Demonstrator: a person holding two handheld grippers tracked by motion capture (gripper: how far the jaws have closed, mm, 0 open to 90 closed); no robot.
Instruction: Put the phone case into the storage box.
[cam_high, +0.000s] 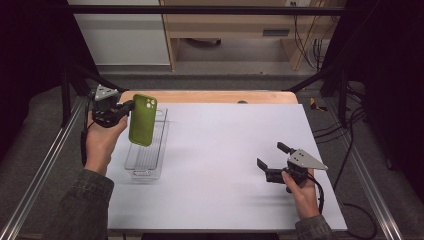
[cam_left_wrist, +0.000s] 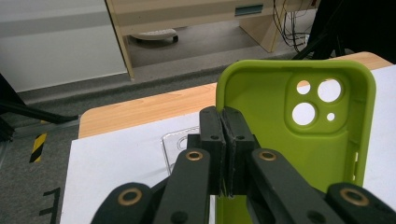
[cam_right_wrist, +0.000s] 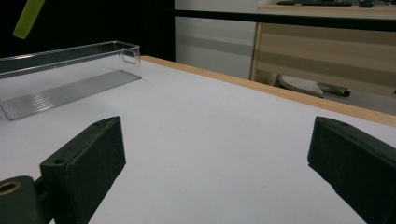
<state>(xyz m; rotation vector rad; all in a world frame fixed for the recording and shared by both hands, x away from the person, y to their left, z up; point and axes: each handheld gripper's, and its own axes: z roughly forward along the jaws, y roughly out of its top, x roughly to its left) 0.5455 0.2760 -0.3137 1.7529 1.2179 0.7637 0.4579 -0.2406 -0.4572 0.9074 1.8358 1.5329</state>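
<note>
Pinched green silicone phone case (cam_high: 142, 120) by edge in left gripper (cam_high: 126, 110), upright above clear plastic tray (cam_high: 145, 159), likely for lowering in; right gripper (cam_high: 272, 161) idle near right, wide open, empty.

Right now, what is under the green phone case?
The phone case, held up by its edge in the left hand-held gripper, hangs over a clear tray on the white table. The tray's visible part looks empty; the case covers its far end.

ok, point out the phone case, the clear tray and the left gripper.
phone case (cam_high: 143, 120): high view, middle of its green back.
clear tray (cam_high: 143, 172): high view, near end wall.
left gripper (cam_left_wrist: 226, 140): left gripper view, between its fingertips, shut on the case edge.
</note>
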